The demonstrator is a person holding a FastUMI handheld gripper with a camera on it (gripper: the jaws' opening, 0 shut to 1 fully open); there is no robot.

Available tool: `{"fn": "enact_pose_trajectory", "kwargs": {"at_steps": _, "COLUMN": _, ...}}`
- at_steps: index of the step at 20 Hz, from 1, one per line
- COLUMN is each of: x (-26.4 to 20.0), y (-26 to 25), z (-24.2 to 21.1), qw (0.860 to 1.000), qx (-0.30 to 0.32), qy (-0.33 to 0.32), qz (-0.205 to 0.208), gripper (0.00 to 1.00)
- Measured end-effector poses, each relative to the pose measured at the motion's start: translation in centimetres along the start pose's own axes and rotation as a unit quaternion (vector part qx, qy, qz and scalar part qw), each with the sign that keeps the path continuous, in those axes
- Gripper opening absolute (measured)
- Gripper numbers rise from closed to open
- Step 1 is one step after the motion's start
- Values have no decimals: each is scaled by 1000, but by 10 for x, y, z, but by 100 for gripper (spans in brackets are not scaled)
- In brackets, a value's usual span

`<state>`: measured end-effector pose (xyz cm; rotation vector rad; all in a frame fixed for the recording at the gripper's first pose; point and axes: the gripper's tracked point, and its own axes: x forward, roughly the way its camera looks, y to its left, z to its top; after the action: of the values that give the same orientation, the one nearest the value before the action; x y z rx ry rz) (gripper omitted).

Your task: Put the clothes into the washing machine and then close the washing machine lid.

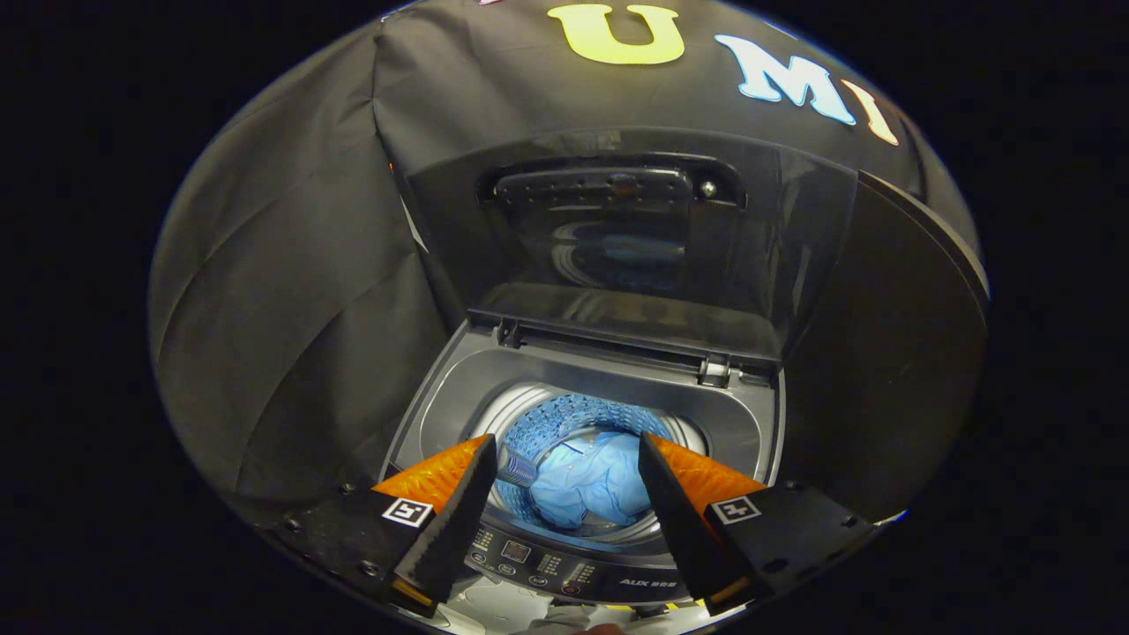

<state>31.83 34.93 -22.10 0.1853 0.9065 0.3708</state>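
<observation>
Fingers (459, 507) of the gripper (564, 467) sit closest, spread wide apart and holding nothing, poised above the front of the washer (750, 423).

Largest is the washer itself, a dark grey top-loader seen from above its front edge. Its lid (631, 247) stands raised at the back of the washer, hinged along the rear rim, with a dark handle recess near the lid's upper part and a faint reflection of the tub in its glossy inner face.

Below the lid, the round drum (573, 413) opens in the middle of the washer's top, its perforated wall showing blue.

Inside the drum lie the clothes (586, 489), a crumpled light-blue bundle resting at the bottom, seen between the two fingers and beyond them.

Smallest, the control panel (564, 564) runs along the washer's front edge, just under the fingertips, with small buttons and a display.
</observation>
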Motion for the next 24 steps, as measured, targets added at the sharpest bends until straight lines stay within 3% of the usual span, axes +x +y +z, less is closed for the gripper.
{"fn": "enact_pose_trajectory", "kwargs": {"at_steps": 8, "x": -56, "y": -1, "z": 78, "qw": 996, "qx": 6, "qy": -88, "qz": 5, "gripper": 98}}
{"fn": "enact_pose_trajectory", "kwargs": {"at_steps": 18, "x": -150, "y": -8, "z": 188, "qw": 978, "qx": 14, "qy": -210, "qz": 2, "gripper": 98}}
{"fn": "enact_pose_trajectory", "kwargs": {"at_steps": 24, "x": -150, "y": -23, "z": 231, "qw": 973, "qx": 28, "qy": -230, "qz": -15, "gripper": 98}}
